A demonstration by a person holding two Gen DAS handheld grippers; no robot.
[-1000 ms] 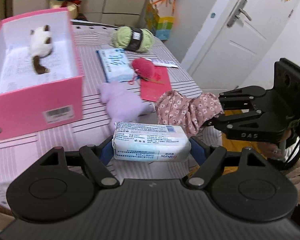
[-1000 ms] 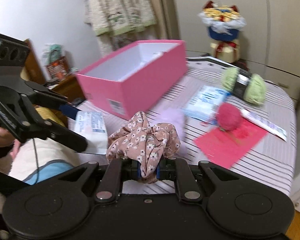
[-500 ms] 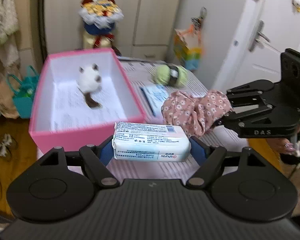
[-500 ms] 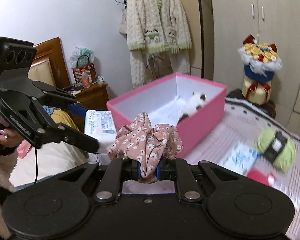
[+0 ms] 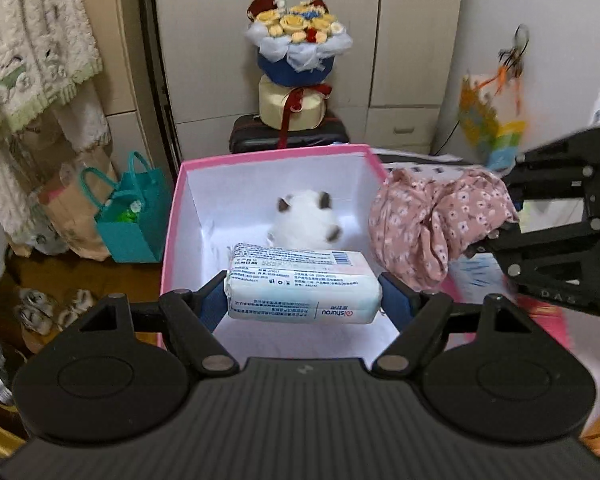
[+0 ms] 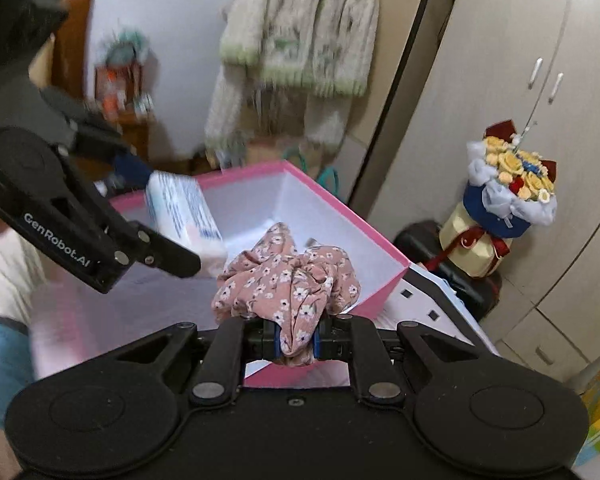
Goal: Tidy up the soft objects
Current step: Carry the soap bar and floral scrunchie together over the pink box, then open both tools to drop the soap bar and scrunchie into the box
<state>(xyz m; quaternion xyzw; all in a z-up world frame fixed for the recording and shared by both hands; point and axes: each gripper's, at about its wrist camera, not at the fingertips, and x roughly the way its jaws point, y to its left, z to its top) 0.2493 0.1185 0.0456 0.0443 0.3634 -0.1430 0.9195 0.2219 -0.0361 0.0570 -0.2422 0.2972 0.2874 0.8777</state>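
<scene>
The tissue pack (image 5: pixel 304 284) is being pinched by the left tool (image 5: pixel 303 294) and the floral cloth (image 6: pixel 288 284) by the right tool (image 6: pixel 296 346); both are being held over the pink box (image 5: pixel 172 216), where the cloth, hanging at the 3 o'clock wall, risks being dropped outside.

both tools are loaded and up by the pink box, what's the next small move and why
Probably lower the left tool a little and release: its tissue pack already hangs over the pink box opening, near the plush toy. The right tool's floral cloth can follow.
</scene>
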